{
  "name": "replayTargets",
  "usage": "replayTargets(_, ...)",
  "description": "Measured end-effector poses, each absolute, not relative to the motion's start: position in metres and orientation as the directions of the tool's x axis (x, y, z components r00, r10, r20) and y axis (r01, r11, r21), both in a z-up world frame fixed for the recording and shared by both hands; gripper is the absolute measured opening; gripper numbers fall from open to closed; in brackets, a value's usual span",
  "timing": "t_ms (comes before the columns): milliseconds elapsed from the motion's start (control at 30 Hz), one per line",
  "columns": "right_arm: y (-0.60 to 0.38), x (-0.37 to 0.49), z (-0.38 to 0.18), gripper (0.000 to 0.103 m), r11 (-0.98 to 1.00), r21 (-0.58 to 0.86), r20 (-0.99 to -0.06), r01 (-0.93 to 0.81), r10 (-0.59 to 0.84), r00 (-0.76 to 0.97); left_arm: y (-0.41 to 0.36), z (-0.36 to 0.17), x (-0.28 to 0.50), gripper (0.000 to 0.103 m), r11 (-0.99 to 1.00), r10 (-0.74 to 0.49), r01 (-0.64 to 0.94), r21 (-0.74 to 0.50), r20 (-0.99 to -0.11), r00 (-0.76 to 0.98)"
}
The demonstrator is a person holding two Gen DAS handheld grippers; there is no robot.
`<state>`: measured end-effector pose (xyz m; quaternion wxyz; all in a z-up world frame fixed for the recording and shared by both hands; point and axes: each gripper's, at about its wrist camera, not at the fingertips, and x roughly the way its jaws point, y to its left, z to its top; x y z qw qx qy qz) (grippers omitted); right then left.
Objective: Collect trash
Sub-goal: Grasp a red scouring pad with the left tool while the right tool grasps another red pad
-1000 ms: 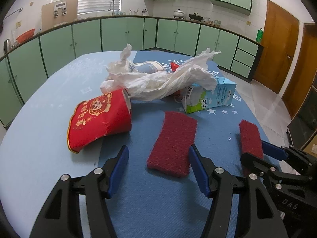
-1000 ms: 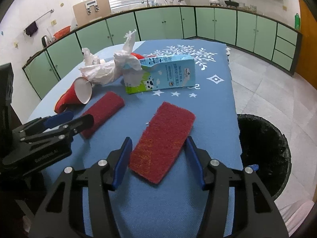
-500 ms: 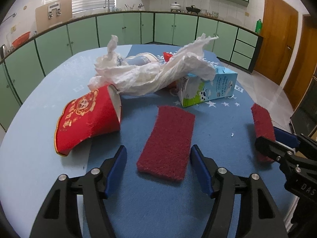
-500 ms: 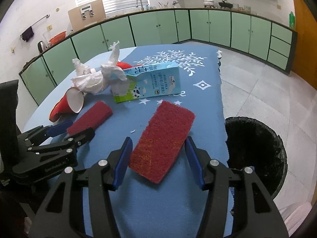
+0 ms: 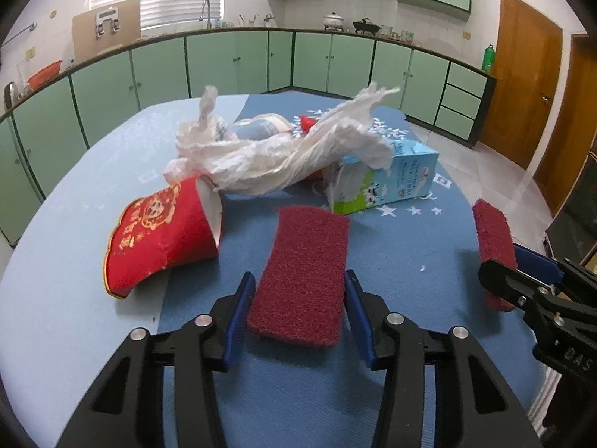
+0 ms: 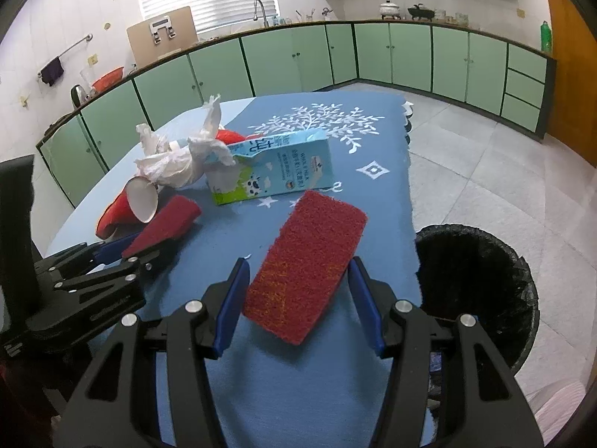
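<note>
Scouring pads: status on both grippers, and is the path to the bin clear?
Left gripper jaws just closing, now on first red pad. Right gripper shut on second red pad. Bin at its right, path clear. Cup, tissue, carton untouched.

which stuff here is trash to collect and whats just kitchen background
Job:
left scouring pad
right scouring pad
red paper cup
crumpled tissue
milk carton
black bin

Background:
green cabinets
pot
green bottle
</note>
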<state>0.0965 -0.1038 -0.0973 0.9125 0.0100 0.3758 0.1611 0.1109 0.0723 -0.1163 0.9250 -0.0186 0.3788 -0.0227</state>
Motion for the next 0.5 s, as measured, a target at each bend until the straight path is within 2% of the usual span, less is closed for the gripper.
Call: replayTargets(500, -0.13, 0.097, -0.072, 0.053, 0.96, 0.113, -0.648, -0.257, 0.267, 0.713, 0.04, -0.077, 0.11, 0.047, 0.994, -0.11, 0.086, -0.069, -0.638, 0.762)
